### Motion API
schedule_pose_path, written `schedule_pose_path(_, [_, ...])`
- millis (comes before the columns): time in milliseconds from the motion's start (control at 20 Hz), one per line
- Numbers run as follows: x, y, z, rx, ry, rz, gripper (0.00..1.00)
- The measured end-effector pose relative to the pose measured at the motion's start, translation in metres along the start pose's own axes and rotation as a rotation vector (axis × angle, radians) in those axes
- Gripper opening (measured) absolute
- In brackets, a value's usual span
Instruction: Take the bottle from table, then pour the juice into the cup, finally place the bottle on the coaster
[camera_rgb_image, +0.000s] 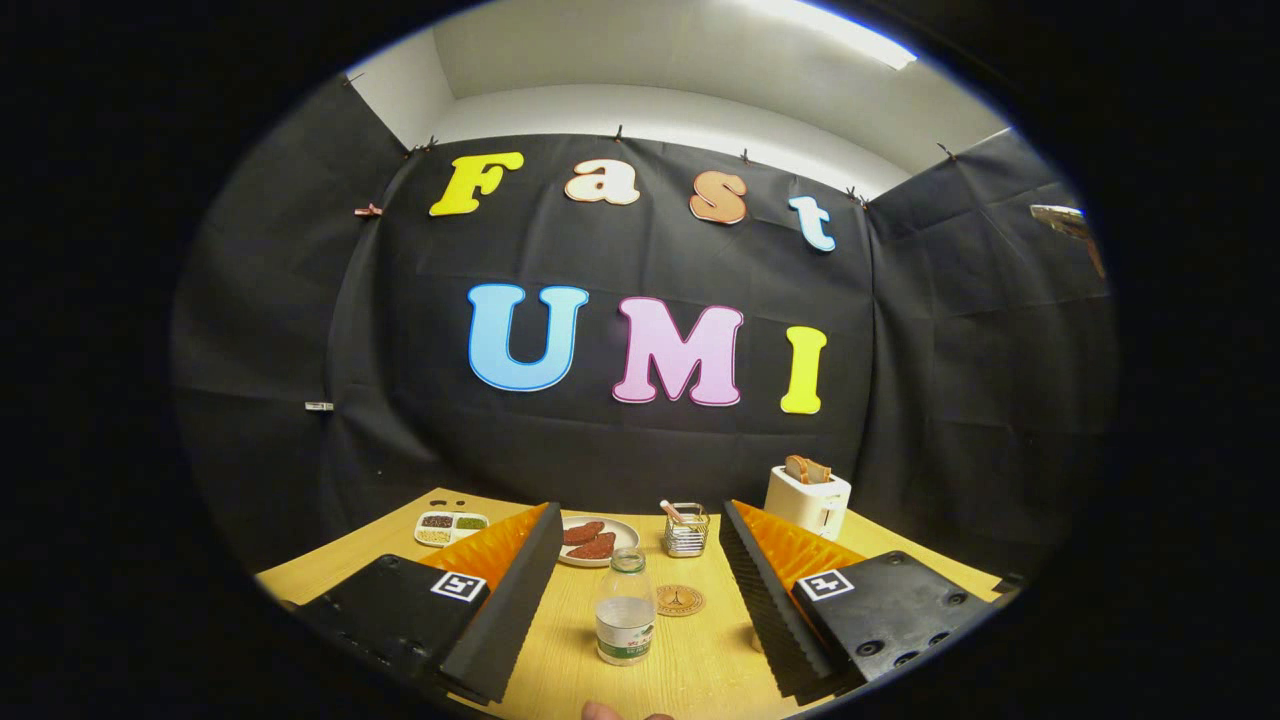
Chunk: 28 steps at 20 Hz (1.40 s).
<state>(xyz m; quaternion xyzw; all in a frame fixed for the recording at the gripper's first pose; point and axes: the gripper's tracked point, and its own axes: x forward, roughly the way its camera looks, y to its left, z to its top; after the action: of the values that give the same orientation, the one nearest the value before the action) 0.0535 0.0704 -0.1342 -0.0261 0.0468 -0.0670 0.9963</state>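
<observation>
Pale wood worktop (690, 660) carries a clear bottle (625, 608), upright at lower centre between the spread, released fingers of the tool (640, 600). A round coaster (680, 600) lies just right of it; a toaster (808, 498) stands behind, against black cloth walls.

A staged recording booth, dressed up as a breakfast table.

Black cloth (930, 330) is pinned up on three sides here, with plain white wall (640, 110) and a ceiling strip light (840, 30) showing above it, so this is a set, not a real kitchen. On the wooden table (700, 660) sit a white toaster (808, 500) with bread in it, a plate (598, 540) of reddish slices, a divided dish (452, 527), a small wire basket (686, 530).
</observation>
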Motion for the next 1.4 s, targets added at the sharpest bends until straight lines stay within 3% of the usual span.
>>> schedule_pose_path(400, [0.021, -0.008, -0.078, 0.041, 0.074, -0.072, 0.96])
schedule_pose_path(800, [0.055, 0.001, -0.157, 0.058, 0.099, -0.073, 0.97])
schedule_pose_path(1400, [0.092, -0.003, -0.203, 0.054, 0.122, -0.041, 0.97])
